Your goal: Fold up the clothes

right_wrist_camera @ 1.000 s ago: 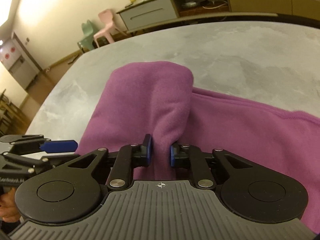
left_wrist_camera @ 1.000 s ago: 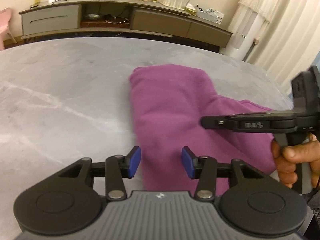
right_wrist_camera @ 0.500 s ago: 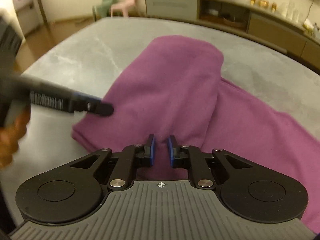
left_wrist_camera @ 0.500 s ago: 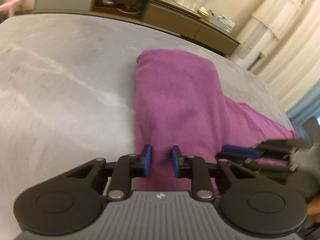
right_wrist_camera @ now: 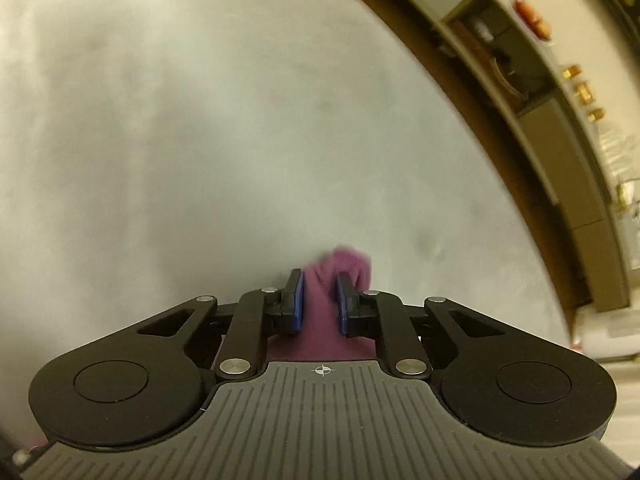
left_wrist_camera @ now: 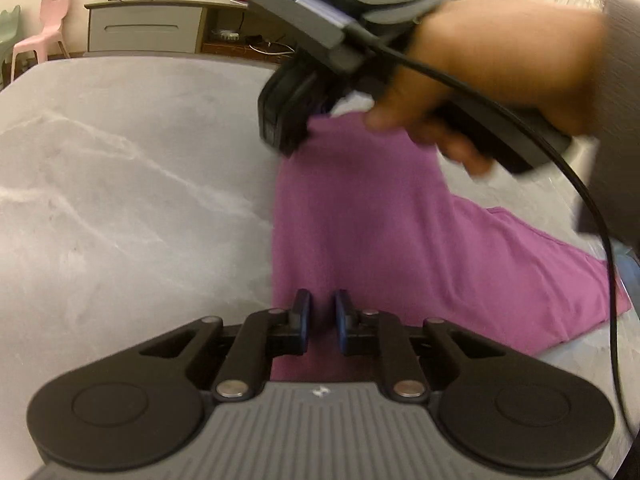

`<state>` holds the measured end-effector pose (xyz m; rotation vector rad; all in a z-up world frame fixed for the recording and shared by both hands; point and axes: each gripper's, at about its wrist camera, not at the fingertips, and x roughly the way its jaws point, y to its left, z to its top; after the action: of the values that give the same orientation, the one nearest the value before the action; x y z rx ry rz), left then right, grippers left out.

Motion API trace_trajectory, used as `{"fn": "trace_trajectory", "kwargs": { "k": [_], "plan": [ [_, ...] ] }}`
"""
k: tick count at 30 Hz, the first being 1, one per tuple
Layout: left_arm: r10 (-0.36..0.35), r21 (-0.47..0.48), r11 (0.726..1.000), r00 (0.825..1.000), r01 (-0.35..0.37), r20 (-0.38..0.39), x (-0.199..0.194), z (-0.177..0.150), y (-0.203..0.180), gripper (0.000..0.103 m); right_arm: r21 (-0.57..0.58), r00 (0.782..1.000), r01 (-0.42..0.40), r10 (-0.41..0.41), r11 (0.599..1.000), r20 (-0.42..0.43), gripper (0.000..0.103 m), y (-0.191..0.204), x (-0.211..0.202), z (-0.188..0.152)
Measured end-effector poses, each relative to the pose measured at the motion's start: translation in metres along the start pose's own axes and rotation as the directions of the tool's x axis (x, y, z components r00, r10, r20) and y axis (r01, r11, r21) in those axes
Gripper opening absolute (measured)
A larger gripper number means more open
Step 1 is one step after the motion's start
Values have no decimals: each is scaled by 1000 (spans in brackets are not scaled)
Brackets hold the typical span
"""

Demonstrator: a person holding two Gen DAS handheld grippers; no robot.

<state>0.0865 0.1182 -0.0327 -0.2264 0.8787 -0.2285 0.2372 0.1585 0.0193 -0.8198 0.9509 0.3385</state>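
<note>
A purple garment [left_wrist_camera: 372, 220] lies partly folded on the grey marble table [left_wrist_camera: 120, 184]. My left gripper [left_wrist_camera: 321, 314] is shut on its near edge, close to the table's front. My right gripper [right_wrist_camera: 318, 302] is shut on a fold of the same purple cloth [right_wrist_camera: 340, 266], which bunches up between its blue pads. In the left wrist view the right gripper's body [left_wrist_camera: 304, 92] and the hand holding it sit over the garment's far end, hiding that end.
A low grey sideboard [left_wrist_camera: 144, 28] stands behind the table, with a pink chair [left_wrist_camera: 38, 40] to its left. A black cable [left_wrist_camera: 540, 152] hangs from the right gripper across the garment. In the right wrist view the table's curved edge [right_wrist_camera: 500, 184] runs to the right.
My right gripper has carried its pinch of cloth from the near side to over the garment's far end. My left gripper has closed further on the near edge and stayed there.
</note>
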Motion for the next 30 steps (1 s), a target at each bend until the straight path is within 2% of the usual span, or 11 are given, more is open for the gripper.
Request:
{"fn": "trace_trajectory", "kwargs": {
  "k": [1, 4, 6, 7, 8, 10, 14, 16, 20, 25, 30],
  "plan": [
    [-14, 1, 1000, 1000, 14, -8, 1, 1, 0, 12, 17, 999, 43, -43, 999, 10, 0, -7, 1, 4],
    [-35, -5, 999, 999, 35, -25, 4, 5, 3, 12, 145, 994, 66, -78, 987, 82, 0, -36, -19, -7],
    [-61, -40, 997, 998, 60, -26, 1, 10, 12, 13, 248, 986, 45, -82, 968, 142, 7, -57, -38, -19],
    [-72, -61, 996, 997, 70, -23, -2, 13, 17, 14, 302, 981, 25, -81, 953, 174, 20, -67, -49, -27],
    [-69, -81, 994, 998, 68, -12, -5, 15, 23, 16, 383, 976, -52, -35, 922, 217, 40, -79, -63, -49],
    [-45, -115, 992, 999, 47, 17, -13, 18, 33, 22, 504, 954, -196, 45, 841, 295, 53, -97, -89, -98],
    [-58, -158, 986, 998, 60, 15, -9, 22, 44, 25, 618, 924, -354, 159, 702, 348, 53, -100, -106, -224],
    [-85, -151, 985, 996, 86, 15, -4, 22, 38, 27, 592, 906, -403, 212, 698, 367, 48, -77, -106, -256],
    [-43, -54, 998, 999, 44, 25, 4, 23, 15, 28, 534, 872, -473, 283, 701, 400, 16, -31, -100, -308],
    [47, 25, 998, 995, -50, 93, -3, 31, -1, 28, 526, 861, -494, 305, 692, 408, 17, -32, -105, -318],
    [-2, 138, 990, 994, -13, 111, 1, 38, -35, 31, 583, 874, -454, 209, 673, 439, 48, -74, -140, -352]
  ]
}}
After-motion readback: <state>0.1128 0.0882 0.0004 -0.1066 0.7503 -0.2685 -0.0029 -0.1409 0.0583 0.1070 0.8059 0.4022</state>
